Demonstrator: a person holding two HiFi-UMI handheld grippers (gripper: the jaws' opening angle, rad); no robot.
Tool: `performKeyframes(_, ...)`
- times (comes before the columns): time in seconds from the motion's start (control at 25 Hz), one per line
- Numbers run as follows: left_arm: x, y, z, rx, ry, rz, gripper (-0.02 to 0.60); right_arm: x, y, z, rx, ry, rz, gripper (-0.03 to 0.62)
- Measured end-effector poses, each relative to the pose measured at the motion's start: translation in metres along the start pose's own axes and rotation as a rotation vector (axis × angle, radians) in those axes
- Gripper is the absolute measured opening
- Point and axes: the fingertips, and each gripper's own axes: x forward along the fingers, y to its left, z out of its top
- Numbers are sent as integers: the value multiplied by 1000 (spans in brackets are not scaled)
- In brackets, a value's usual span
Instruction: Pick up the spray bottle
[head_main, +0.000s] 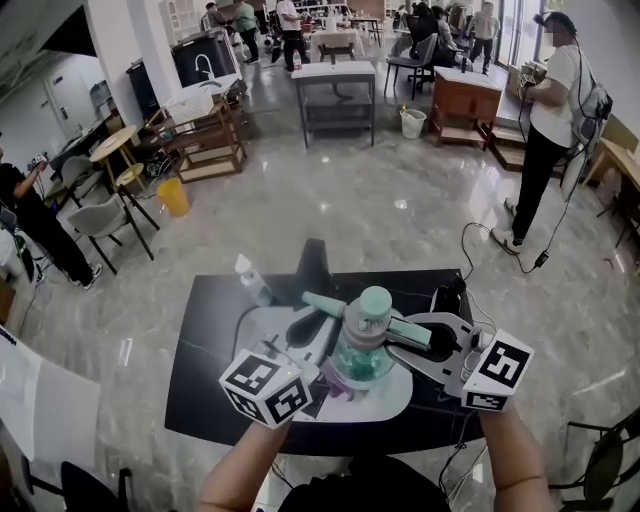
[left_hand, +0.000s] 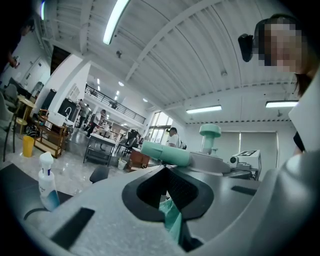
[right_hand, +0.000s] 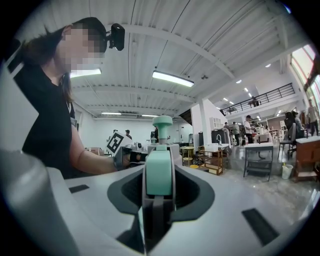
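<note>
1. Spray bottle (head_main: 360, 355), over the black worktop (head_main: 215, 385): upright, long axis vertical, teal cap on top, set between the two grippers. Whether its base is clear of the worktop is hidden.
2. Right gripper (right_hand: 159, 175): reaches in level from the right. Its fingers (head_main: 325, 303) are clamped on the neck just under the cap, the tips passing beyond the bottle toward the left.
3. Left gripper (left_hand: 173, 217): level, from the left, beside the bottle's lower body. Only a teal sliver shows low in its housing; whether its fingers press the body cannot be told.
4. Judgement: the lift depends on the right-hand neck grip. The body lies below those fingers, so a level hold should keep it plumb.
5. Small bottle (head_main: 250, 278): stands on the worktop, well apart, far left.
</note>
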Motion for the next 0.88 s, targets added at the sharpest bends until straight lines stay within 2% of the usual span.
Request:
performKeyframes(0.48,-64,-22,-19,-1,16,-6,5,2,70,-13,14,25,-7,103)
performKeyframes(0.76,-80,-32,-5,-1,33,8,5,1,87,2,38,27,0,103)
performKeyframes(0.88,-103,-36,-5,0,36,10,5,6,109,2,44,27,6,103)
